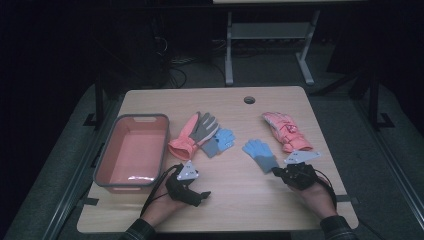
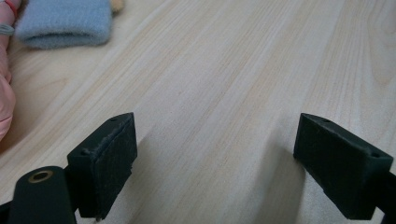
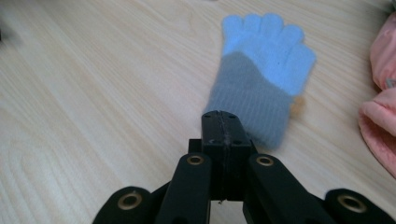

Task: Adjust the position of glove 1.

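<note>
Right gripper, jaws pressed together on the cuff of the blue glove, is judged mid-pickup. A lift is called for next, then carriage to the red bin left of the glove.

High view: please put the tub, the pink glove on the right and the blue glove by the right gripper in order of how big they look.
1. Pink tub, clearly the largest.
2. Pink glove on the right.
3. Blue glove, the smallest, lying nearer the camera than the pink one.

Dim room, grey carpeted floor, light wooden table, grey metal-framed desk behind, tangled cables.
</note>
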The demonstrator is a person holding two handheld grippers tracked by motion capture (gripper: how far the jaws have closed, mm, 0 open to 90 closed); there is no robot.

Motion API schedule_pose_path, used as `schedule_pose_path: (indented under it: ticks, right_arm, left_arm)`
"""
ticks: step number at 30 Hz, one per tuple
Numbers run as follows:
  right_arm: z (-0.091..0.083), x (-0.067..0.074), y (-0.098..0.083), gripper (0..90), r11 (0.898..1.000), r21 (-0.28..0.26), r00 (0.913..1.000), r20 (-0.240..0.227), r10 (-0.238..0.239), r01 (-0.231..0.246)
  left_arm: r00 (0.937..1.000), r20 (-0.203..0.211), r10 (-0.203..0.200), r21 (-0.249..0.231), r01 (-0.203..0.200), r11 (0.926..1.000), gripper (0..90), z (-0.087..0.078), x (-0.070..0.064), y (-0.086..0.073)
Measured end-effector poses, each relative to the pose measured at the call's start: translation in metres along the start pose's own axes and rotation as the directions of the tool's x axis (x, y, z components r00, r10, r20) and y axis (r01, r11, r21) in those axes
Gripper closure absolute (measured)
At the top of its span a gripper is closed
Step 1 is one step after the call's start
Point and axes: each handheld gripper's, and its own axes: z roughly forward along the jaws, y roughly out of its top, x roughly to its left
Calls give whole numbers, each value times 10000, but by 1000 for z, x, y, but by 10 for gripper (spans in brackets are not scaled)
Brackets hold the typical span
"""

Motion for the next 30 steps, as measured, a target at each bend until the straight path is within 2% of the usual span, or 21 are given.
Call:
schedule_pose_path:
  ticks: [3, 8, 13, 20, 30]
  right_arm:
    - [3, -8, 4, 900, 9999, -82, 9995, -282, 124, -126]
    - [7, -17, 12, 900, 9996, -181, 9988, -429, 218, -226]
    - [14, -23, 20, 900, 9994, -263, 9992, -326, 236, -244]
    - [27, -28, 27, 900, 9997, -101, 9990, -397, 220, -224]
    - [32, -35, 26, 900, 9992, 174, 9984, -442, 363, -356]
  left_arm:
    - [10000, 3, -6, 21, 6, 10000, 129, 0, 0, 0]
    - [10000, 0, -6, 15, 6, 10000, 129, 0, 0, 0]
    - [10000, 0, -2, 14, 2, 10000, 129, 0, 0, 0]
    - [10000, 6, -16, 57, 16, 10000, 128, 0, 0, 0]
    - [10000, 29, -46, 39, 46, 10000, 129, 0, 0, 0]
